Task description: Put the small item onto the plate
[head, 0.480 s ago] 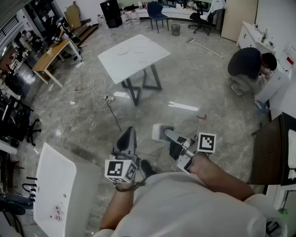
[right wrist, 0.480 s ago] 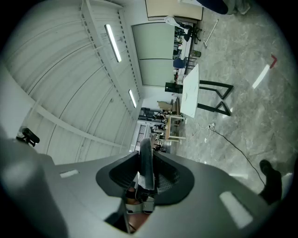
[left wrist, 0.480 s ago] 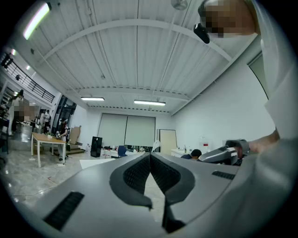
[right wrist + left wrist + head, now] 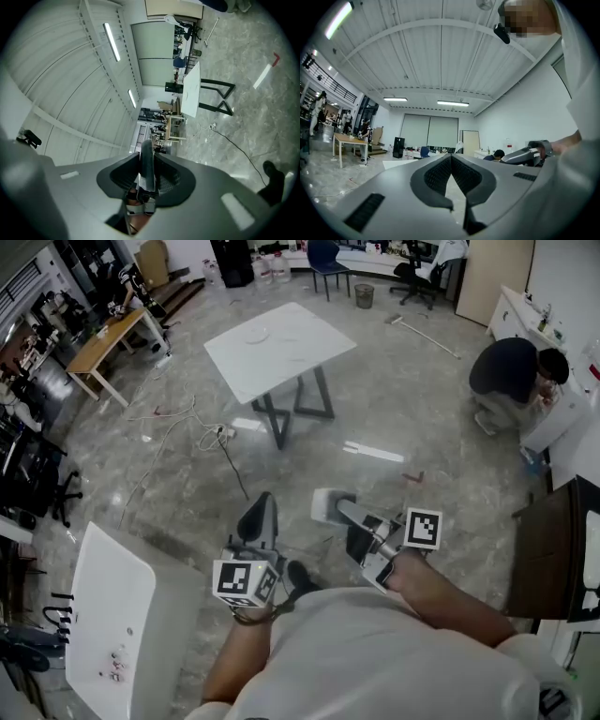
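In the head view I hold both grippers at waist height over the floor. My right gripper [image 4: 330, 508] is shut on a small flat pale item [image 4: 322, 504]. In the right gripper view the item [image 4: 146, 159] stands edge-on between the pads. My left gripper [image 4: 258, 517] is shut with nothing in it, its tips meeting [image 4: 451, 157]. Some way ahead stands a white table [image 4: 300, 357] on dark crossed legs, with a pale round plate [image 4: 255, 337] on it. The same table [image 4: 193, 86] shows far off in the right gripper view.
A second white table [image 4: 108, 601] with small bits on it stands at my lower left. Cables [image 4: 192, 432] trail over the marble floor. A wooden table [image 4: 105, 341] is at far left. A person [image 4: 511, 371] crouches by white cabinets at right, near a dark cabinet [image 4: 548, 545].
The head view has shifted a little, and the white table sits slightly further right in it. Both grippers keep the same pose and grip.
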Available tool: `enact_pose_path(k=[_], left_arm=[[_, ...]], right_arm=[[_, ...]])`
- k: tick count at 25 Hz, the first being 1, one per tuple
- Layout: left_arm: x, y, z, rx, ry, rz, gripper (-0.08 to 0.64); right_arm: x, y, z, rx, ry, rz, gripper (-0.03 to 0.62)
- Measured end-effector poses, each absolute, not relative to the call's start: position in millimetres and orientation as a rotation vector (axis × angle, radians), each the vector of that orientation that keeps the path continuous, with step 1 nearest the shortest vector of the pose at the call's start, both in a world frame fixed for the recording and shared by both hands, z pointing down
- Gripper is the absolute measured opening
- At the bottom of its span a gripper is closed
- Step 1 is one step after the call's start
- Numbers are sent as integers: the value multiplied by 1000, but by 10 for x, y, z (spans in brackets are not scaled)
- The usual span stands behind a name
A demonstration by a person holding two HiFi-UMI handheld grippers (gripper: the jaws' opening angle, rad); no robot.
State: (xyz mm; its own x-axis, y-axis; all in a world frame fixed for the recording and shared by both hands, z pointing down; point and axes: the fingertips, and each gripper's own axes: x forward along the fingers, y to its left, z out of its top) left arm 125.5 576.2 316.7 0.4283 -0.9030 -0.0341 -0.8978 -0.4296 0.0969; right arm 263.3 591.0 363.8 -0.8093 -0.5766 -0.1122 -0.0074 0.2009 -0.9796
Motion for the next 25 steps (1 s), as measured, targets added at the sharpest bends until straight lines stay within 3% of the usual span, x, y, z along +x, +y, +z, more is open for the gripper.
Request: enact_pose_path(k=[18, 25], left_arm=[[-393, 4352, 3205, 2648, -1517, -89, 6], [-771, 3994, 3276, 2638, -1484, -74, 6]], right_arm=[[1160, 4364, 3634, -646, 2001, -1599, 95], [985, 3888, 3626, -689, 1963, -1564, 95]])
